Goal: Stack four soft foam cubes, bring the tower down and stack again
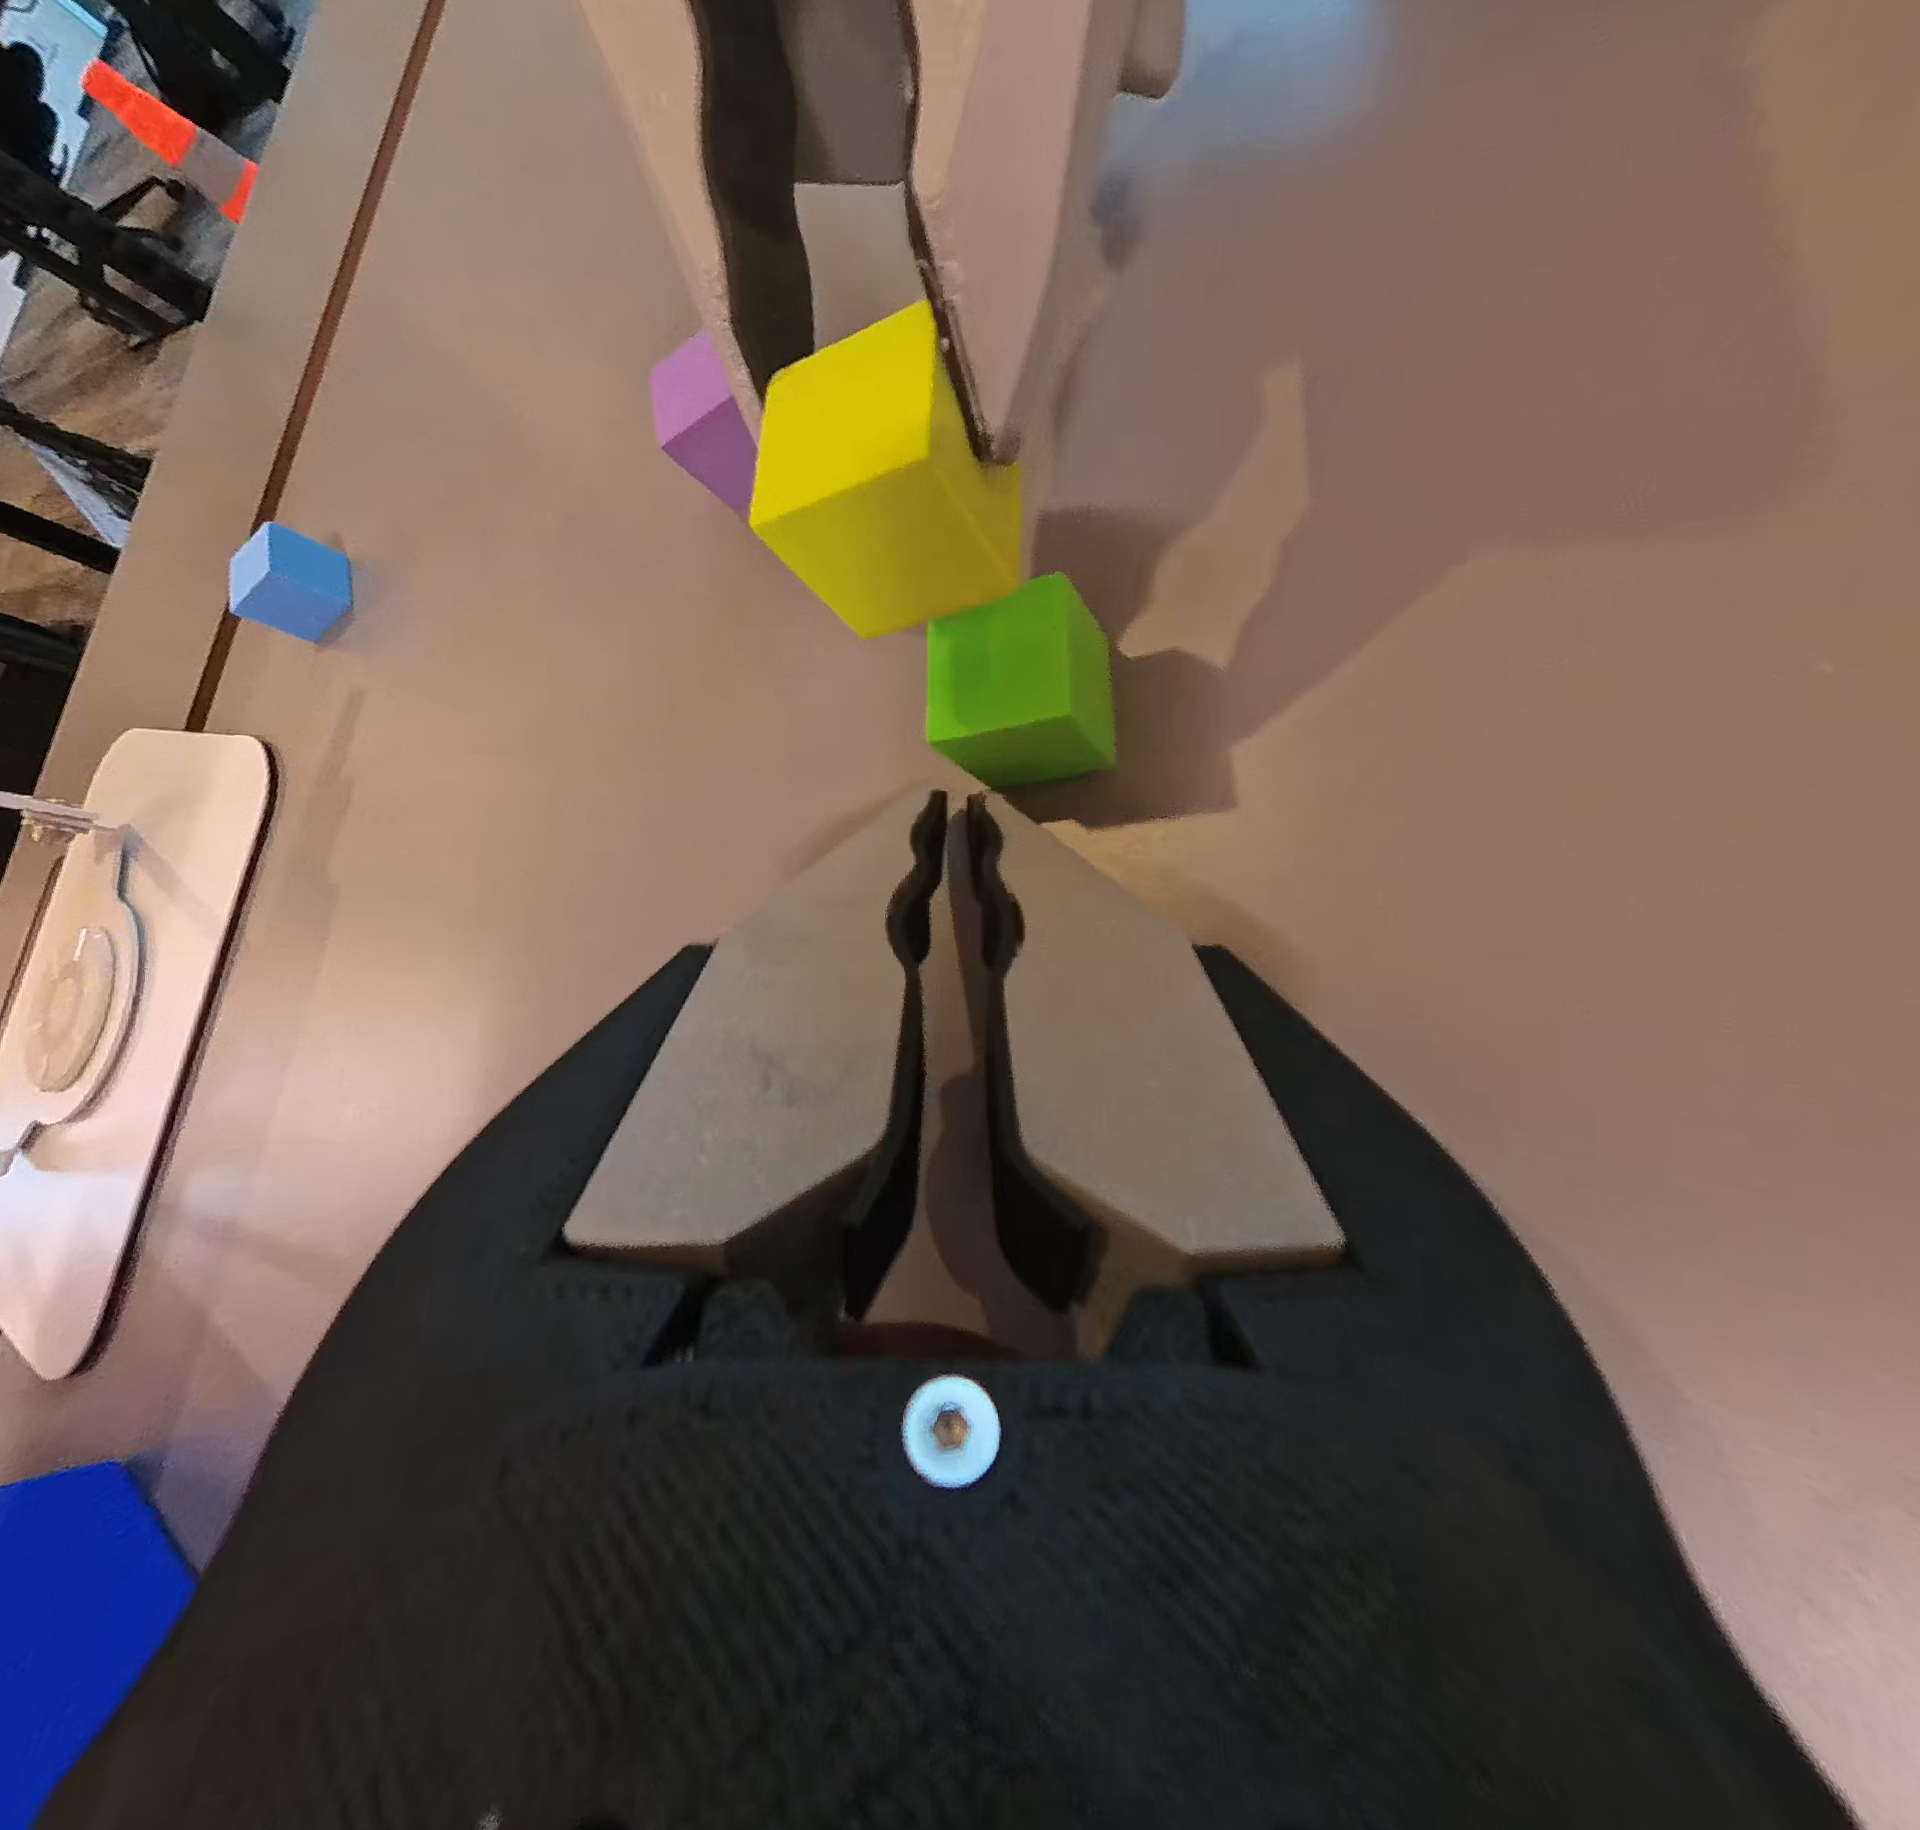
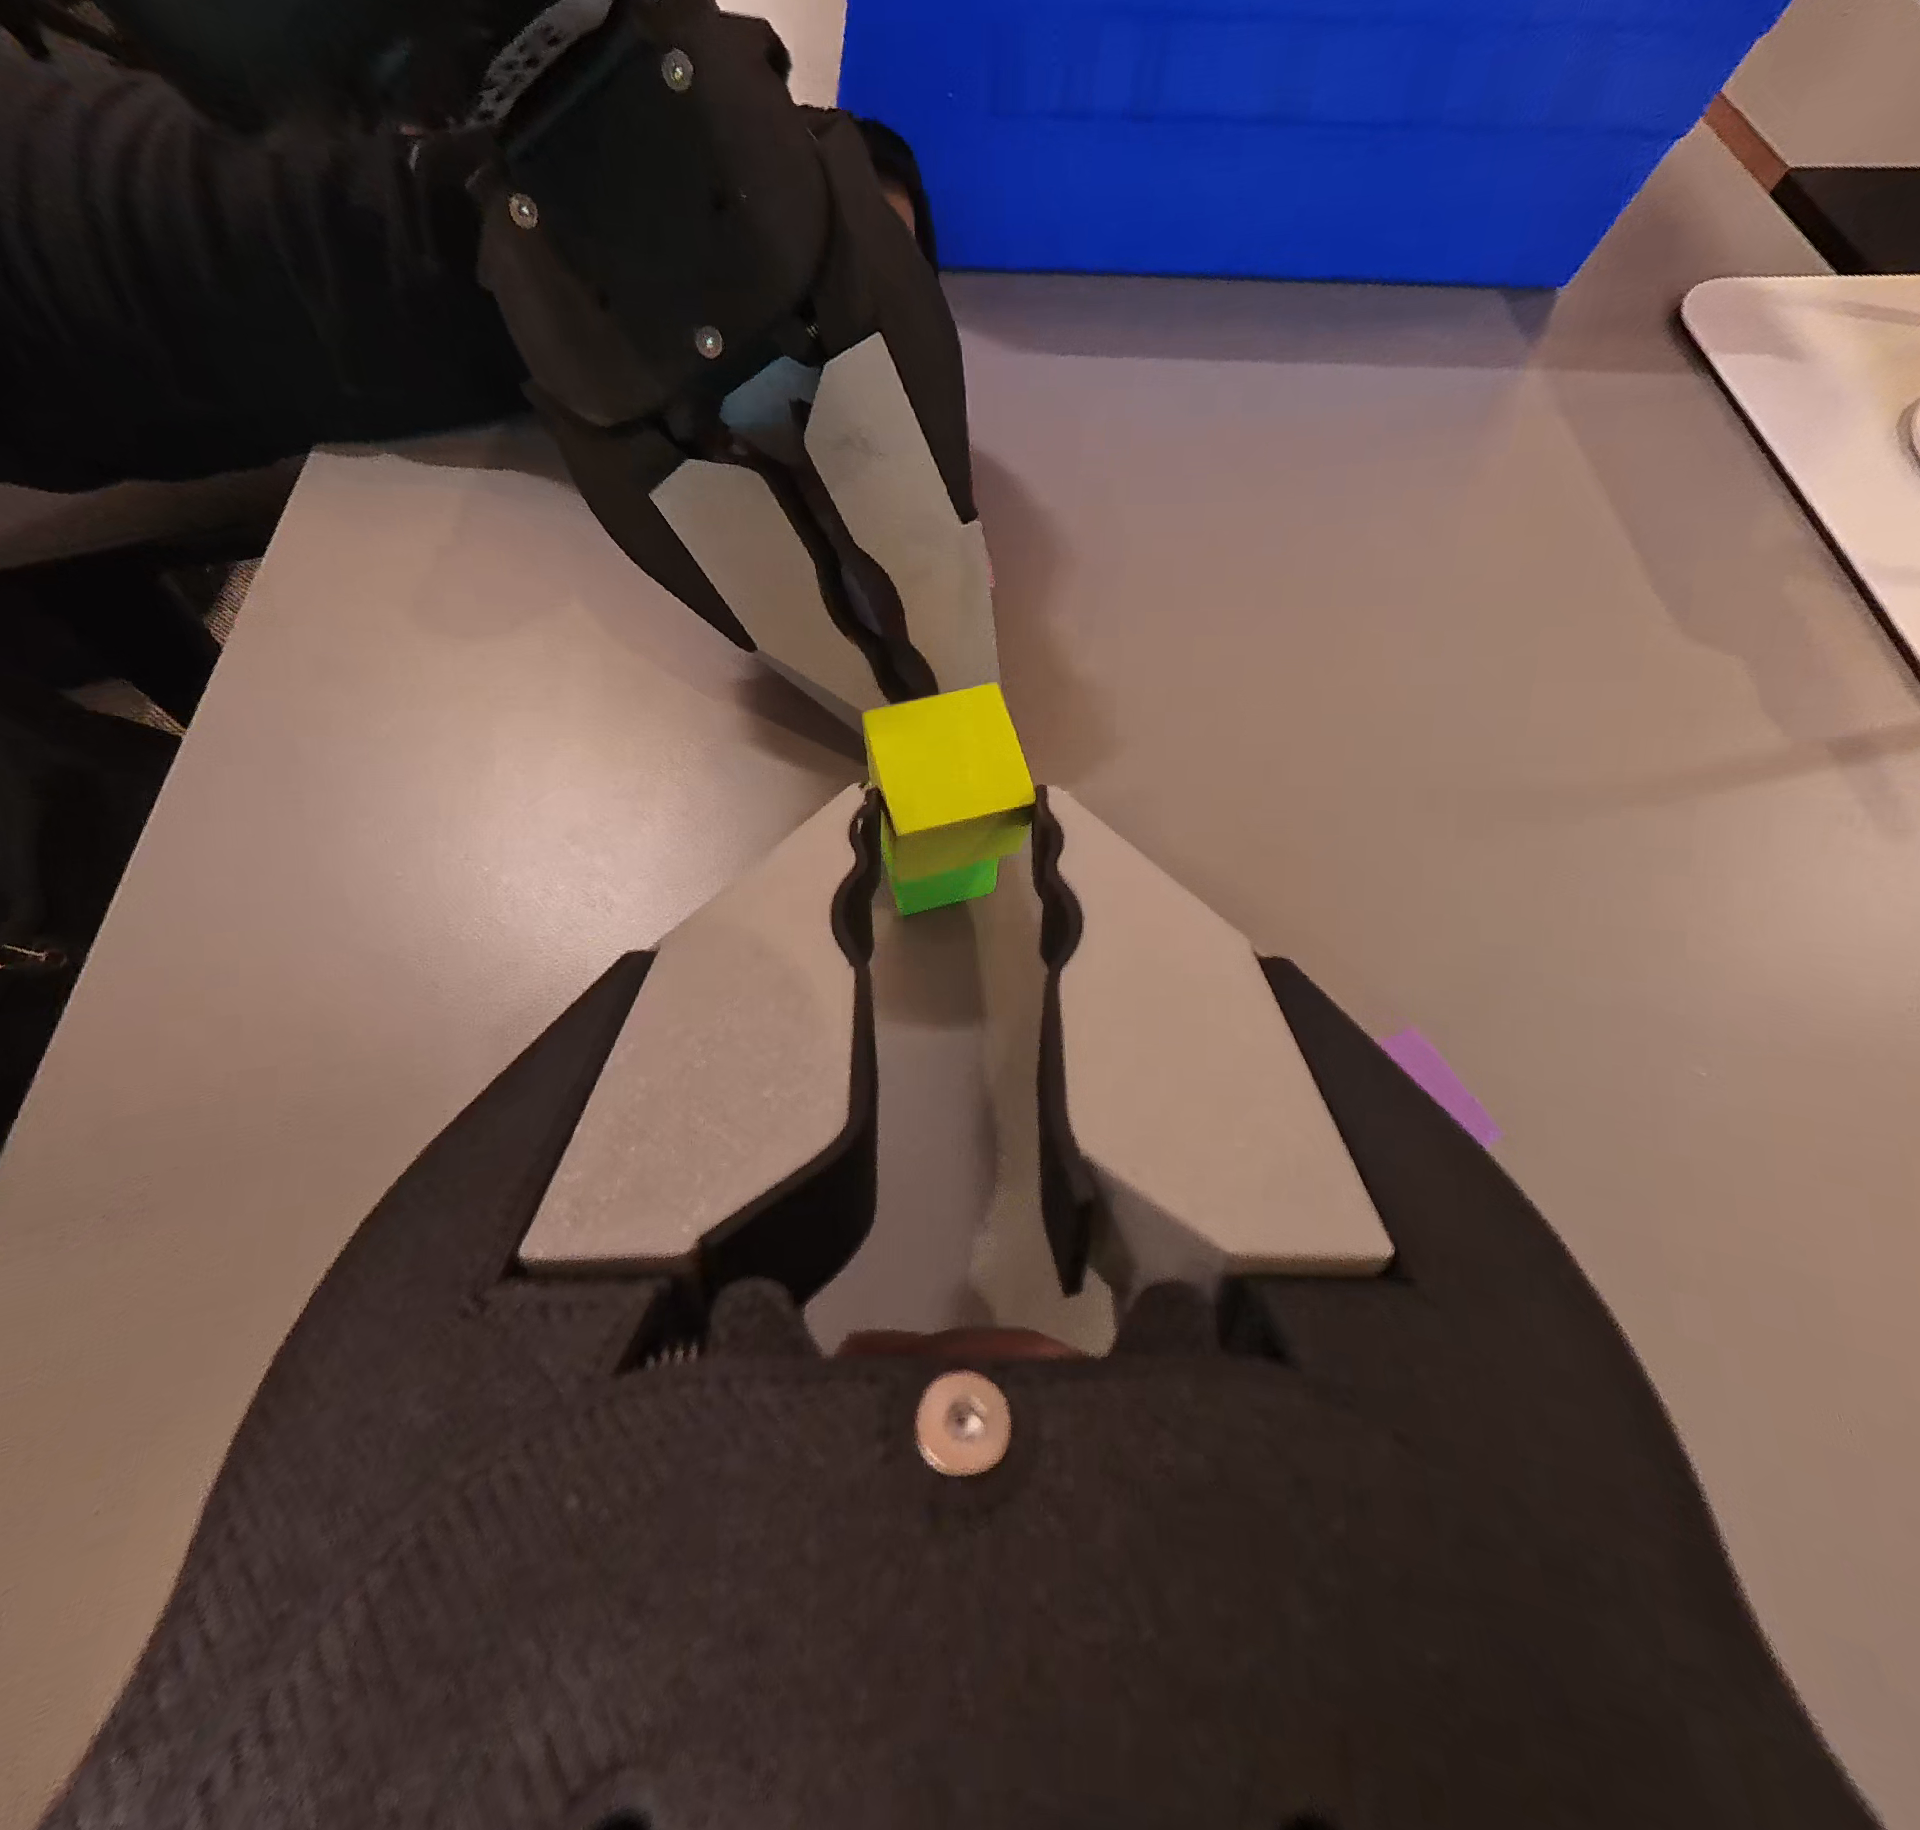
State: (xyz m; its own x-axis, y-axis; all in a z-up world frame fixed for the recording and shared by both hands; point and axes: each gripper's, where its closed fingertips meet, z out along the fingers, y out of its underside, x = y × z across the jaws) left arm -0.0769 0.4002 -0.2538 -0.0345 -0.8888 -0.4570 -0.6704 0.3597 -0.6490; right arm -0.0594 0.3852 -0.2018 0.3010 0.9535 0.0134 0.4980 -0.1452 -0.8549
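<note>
Foam cubes first: we see the yellow cube [image 2: 948, 757] clamped between the tips of the right gripper [image 2: 948, 812], sitting on or just over the green cube [image 2: 940, 887], which rests on the bench [image 2: 1351, 637]; we cannot tell if the two touch. Left gripper [image 1: 957, 799] has its fingers together, holding nothing, tips low just beside the green cube [image 1: 1018, 679] and close to the yellow cube [image 1: 873, 471]. In the right wrist view the left gripper [image 2: 914, 684] crowds the far side of the pair. Purple cube [image 1: 701, 419] lies on the bench just behind the yellow one, partly hidden by a right gripper finger [image 1: 748, 253]. Light blue cube [image 1: 291, 583] sits well apart, near the bench edge [image 1: 312, 367]. A blue bin [image 2: 1299, 87] stands along the far side, and a pale flat board [image 1: 135, 1032] lies off near the edge. Open bench on the board side of the pair in the right wrist view.
</note>
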